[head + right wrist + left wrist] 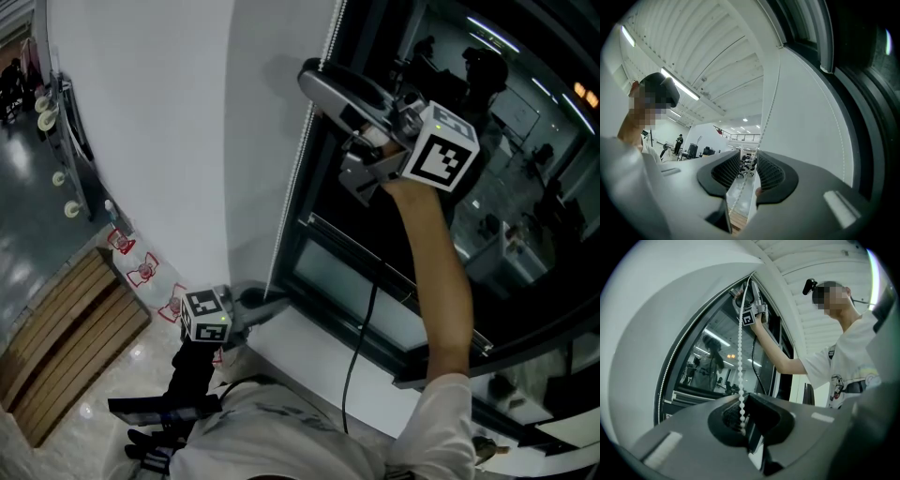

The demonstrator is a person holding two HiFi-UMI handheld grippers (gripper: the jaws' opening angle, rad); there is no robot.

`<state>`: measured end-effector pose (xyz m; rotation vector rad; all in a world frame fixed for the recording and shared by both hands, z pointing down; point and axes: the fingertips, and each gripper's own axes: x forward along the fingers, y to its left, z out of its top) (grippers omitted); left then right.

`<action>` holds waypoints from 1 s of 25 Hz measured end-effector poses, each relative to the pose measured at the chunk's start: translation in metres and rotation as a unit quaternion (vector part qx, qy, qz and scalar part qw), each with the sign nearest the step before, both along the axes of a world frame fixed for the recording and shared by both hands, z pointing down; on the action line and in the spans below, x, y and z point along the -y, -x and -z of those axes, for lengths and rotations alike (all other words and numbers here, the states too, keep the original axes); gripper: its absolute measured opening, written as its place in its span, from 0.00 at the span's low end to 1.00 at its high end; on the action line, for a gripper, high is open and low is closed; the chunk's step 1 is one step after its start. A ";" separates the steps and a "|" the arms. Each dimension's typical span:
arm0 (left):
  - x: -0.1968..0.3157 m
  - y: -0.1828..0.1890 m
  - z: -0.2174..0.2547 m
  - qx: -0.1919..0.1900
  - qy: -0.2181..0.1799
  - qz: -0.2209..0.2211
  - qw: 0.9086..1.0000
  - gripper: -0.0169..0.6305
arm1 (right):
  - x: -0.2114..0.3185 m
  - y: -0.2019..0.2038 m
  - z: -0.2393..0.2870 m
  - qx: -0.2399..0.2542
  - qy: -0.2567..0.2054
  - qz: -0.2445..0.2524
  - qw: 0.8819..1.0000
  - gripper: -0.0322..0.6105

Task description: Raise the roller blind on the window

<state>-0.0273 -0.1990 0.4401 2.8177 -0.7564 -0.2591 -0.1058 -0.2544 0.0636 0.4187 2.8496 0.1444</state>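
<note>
Hanging taut beside the window (525, 187), the blind's bead chain (740, 362) is pinched low in the left gripper's (743, 427) closed jaws; higher up, it runs ungripped between the right gripper's (747, 171) half-parted jaws.

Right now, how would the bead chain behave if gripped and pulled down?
Probably floppy: the bead chain only runs straight where it is stretched up from the left gripper, shut on it. Its small round beads should catch on the ribbed pads rather than slide. Thin, so likely light.

Open office hall: ceiling strip lights (679, 86), mezzanine railing (736, 137), desk chairs (747, 167).
</note>
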 end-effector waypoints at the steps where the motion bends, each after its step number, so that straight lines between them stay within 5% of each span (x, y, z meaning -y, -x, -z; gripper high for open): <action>1: 0.000 0.000 0.000 0.000 0.000 0.000 1.000 0.02 | 0.001 -0.001 0.001 0.003 0.002 -0.002 1.000 0.20; 5: 0.001 0.000 -0.001 -0.001 0.000 -0.001 1.000 0.02 | 0.002 -0.002 0.000 0.008 0.012 -0.007 1.000 0.08; 9: 0.000 -0.001 -0.001 -0.002 0.002 -0.002 1.000 0.02 | 0.004 -0.005 -0.003 0.009 0.054 -0.002 0.998 0.08; 25: -0.003 -0.010 -0.001 -0.003 0.002 -0.015 1.000 0.02 | -0.006 -0.023 -0.030 0.014 0.065 -0.019 0.998 0.07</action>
